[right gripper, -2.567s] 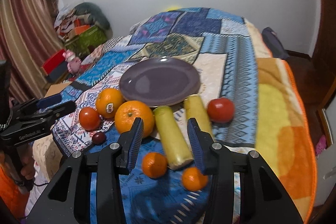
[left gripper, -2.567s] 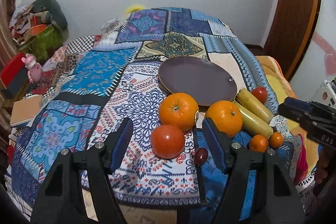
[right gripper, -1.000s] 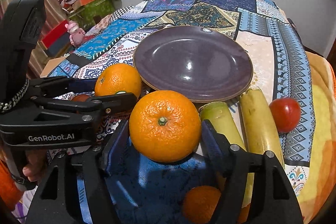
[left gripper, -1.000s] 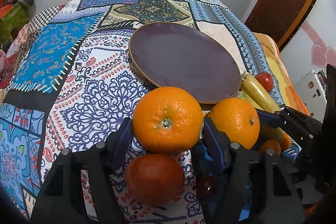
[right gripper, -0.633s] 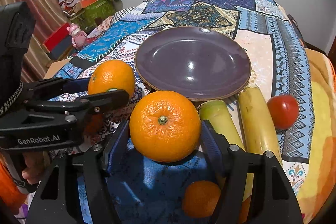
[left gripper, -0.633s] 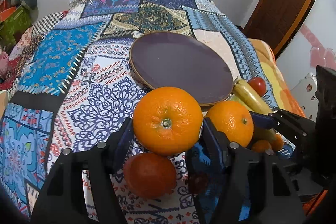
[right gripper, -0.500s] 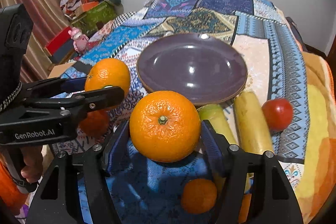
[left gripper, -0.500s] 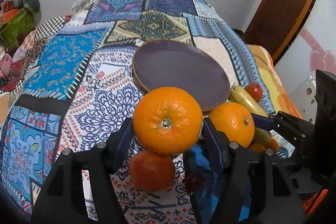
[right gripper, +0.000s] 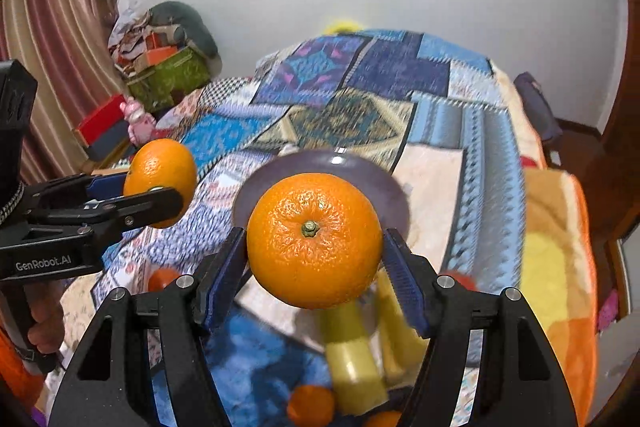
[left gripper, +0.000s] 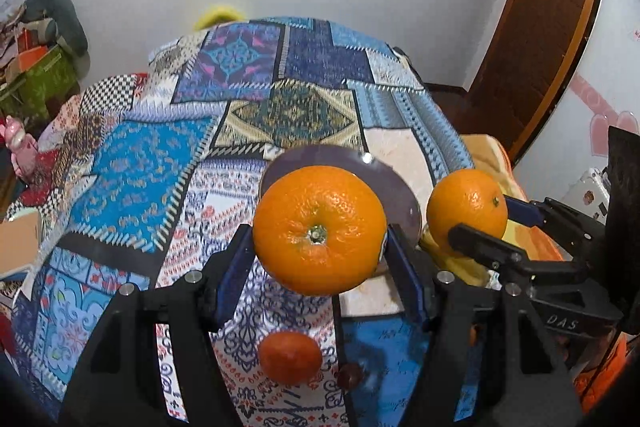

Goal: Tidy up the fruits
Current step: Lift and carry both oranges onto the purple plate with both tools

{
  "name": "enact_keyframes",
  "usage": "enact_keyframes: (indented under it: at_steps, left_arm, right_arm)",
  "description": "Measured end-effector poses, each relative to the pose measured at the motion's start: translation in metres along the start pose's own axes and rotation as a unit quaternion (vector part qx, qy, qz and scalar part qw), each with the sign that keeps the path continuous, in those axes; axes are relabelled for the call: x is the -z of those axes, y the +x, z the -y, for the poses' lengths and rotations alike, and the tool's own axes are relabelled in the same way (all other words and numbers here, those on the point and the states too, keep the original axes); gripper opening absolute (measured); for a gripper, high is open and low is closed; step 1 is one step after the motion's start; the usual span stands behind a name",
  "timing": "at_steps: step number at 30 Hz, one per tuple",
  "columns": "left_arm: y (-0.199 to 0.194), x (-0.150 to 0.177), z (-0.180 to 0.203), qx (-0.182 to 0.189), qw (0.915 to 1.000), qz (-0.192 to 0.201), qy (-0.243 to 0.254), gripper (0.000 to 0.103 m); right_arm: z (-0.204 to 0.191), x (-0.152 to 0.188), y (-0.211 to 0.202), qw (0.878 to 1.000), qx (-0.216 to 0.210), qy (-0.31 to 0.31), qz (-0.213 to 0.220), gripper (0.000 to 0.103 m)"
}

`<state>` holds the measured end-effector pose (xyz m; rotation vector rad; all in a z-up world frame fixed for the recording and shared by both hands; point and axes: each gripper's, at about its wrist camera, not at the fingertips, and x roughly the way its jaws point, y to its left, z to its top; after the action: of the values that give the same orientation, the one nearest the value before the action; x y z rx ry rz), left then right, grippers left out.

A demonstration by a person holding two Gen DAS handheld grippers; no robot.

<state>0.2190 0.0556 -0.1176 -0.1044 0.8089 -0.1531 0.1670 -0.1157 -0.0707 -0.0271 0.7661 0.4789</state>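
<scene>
My left gripper [left gripper: 320, 269] is shut on a large orange [left gripper: 319, 230] and holds it in the air above the patterned cloth. My right gripper [right gripper: 314, 275] is shut on a second large orange [right gripper: 314, 241], also lifted. Each held orange shows in the other view too: the right one [left gripper: 466, 213] and the left one [right gripper: 160, 181]. The purple plate [right gripper: 320, 165] lies on the cloth behind and below both oranges, partly hidden by them. It also shows in the left wrist view [left gripper: 400, 195].
A tomato [left gripper: 290, 357] and a small dark fruit [left gripper: 349, 375] lie on the cloth below the left gripper. Two yellow-green bananas [right gripper: 352, 351] and small tangerines [right gripper: 310, 405] lie below the right gripper. Boxes and clutter [right gripper: 168, 67] stand at the far left.
Both grippers have risen with their oranges, from just above the cloth to well above it. The plate and the loose fruit now look smaller and lower.
</scene>
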Motion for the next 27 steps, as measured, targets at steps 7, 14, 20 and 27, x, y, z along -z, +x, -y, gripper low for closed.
enact_keyframes:
  at_steps: [7,14,20,27]
  left_arm:
    - [0.006,-0.024,0.008,-0.007,0.9999,0.012,0.008,0.065]
    - [0.026,-0.045,0.007,-0.024,0.9996,0.010,0.014,0.065]
    - [0.052,-0.062,-0.004,-0.032,0.9994,-0.007,0.011,0.065]
    - [0.090,-0.067,-0.011,-0.033,0.9984,-0.044,0.015,0.065]
  right_arm:
    - [0.013,-0.020,0.003,1.000,0.011,-0.006,0.019,0.065]
    - [0.021,-0.038,0.020,0.999,0.017,-0.019,0.021,0.065]
    - [0.027,-0.050,0.045,1.000,0.013,-0.025,0.006,0.065]
    - [0.034,-0.048,0.082,0.999,0.014,-0.029,-0.031,0.065]
